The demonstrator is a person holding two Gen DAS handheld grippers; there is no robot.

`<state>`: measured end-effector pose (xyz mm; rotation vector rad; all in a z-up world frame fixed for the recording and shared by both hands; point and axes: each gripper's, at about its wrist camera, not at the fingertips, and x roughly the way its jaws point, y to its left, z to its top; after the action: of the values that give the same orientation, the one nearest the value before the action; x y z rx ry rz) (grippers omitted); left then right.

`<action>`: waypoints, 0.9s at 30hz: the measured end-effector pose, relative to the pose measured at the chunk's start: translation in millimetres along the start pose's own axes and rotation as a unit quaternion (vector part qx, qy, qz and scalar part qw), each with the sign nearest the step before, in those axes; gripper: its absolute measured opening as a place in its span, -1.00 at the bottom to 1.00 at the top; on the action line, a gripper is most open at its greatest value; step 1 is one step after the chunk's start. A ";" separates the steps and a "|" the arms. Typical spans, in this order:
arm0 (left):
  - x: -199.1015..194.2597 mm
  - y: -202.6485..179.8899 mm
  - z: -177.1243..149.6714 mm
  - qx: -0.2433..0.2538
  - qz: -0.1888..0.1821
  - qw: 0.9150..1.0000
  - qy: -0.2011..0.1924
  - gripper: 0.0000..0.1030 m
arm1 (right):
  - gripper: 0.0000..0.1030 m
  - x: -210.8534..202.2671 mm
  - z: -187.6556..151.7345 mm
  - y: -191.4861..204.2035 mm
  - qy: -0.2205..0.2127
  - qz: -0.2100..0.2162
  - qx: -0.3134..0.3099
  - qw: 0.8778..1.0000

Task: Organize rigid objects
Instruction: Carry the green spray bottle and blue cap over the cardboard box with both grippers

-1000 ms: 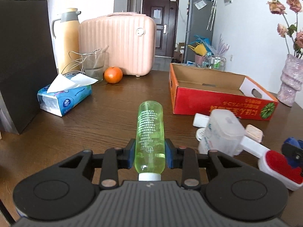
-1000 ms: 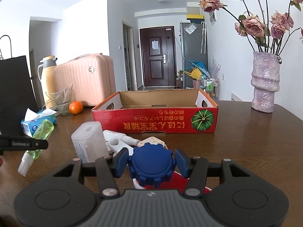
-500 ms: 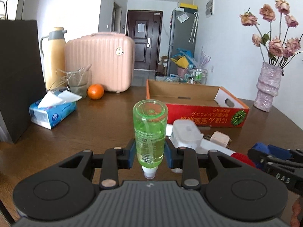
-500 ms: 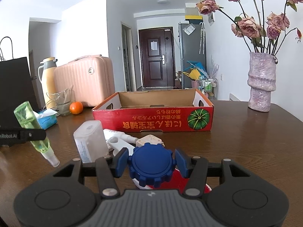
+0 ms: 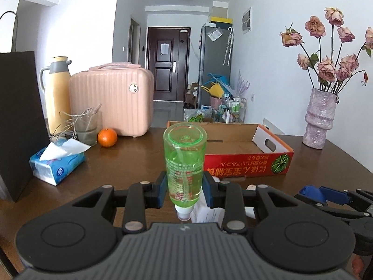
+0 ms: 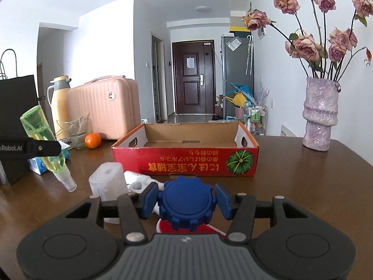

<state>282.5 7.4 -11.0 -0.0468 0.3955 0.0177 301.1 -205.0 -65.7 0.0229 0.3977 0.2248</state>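
Note:
My left gripper is shut on a green spray bottle and holds it raised above the table, cap end down and base tilted up. The bottle also shows at the left of the right wrist view. My right gripper is shut on a blue gear-shaped knob low over the table, with a red and white object under it. An open red cardboard box stands ahead, empty; it also shows in the left wrist view.
A frosted white container and a white tool lie in front of the box. A tissue pack, orange, glass jug, thermos, pink case and black bag stand left. A flower vase stands right.
My left gripper has lifted the green bottle off the table and tipped its base upward. My right gripper has risen slightly with the blue knob.

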 end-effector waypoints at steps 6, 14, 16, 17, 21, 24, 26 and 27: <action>7.1 -5.9 13.0 -0.001 -0.008 1.000 -0.010 -0.38 | 0.03 4.1 13.8 -4.2 -0.008 -0.006 -0.010 1.000; 25.0 -17.9 29.7 0.005 -0.013 1.000 -0.020 -0.38 | 0.03 17.7 34.7 -7.6 -0.020 -0.010 -0.023 0.999; 31.6 -20.6 34.3 0.005 -0.014 1.000 -0.020 -0.38 | 0.03 22.6 40.1 -8.6 -0.022 -0.010 -0.024 0.999; 35.0 -21.9 36.7 0.005 -0.015 1.000 -0.020 -0.38 | 0.03 25.7 42.9 -9.1 -0.023 -0.010 -0.024 0.999; 50.3 -26.3 45.4 0.001 -0.016 1.000 -0.017 -0.38 | 0.03 39.4 52.4 -10.6 -0.025 -0.007 -0.022 0.999; 63.3 -29.8 51.3 -0.002 -0.017 1.000 -0.014 -0.38 | 0.03 50.3 58.7 -11.0 -0.025 -0.004 -0.023 0.999; 71.4 -31.1 54.3 -0.005 -0.018 1.000 -0.012 -0.38 | 0.03 58.6 63.8 -12.4 -0.026 -0.003 -0.023 0.999; 76.0 -31.8 56.3 -0.006 -0.019 1.000 -0.011 -0.38 | 0.03 62.2 66.4 -13.3 -0.027 -0.003 -0.024 0.999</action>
<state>375.2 -21.0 13.0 -0.0663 0.3729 -0.0160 385.5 -202.7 -29.1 -0.0187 0.3391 0.2279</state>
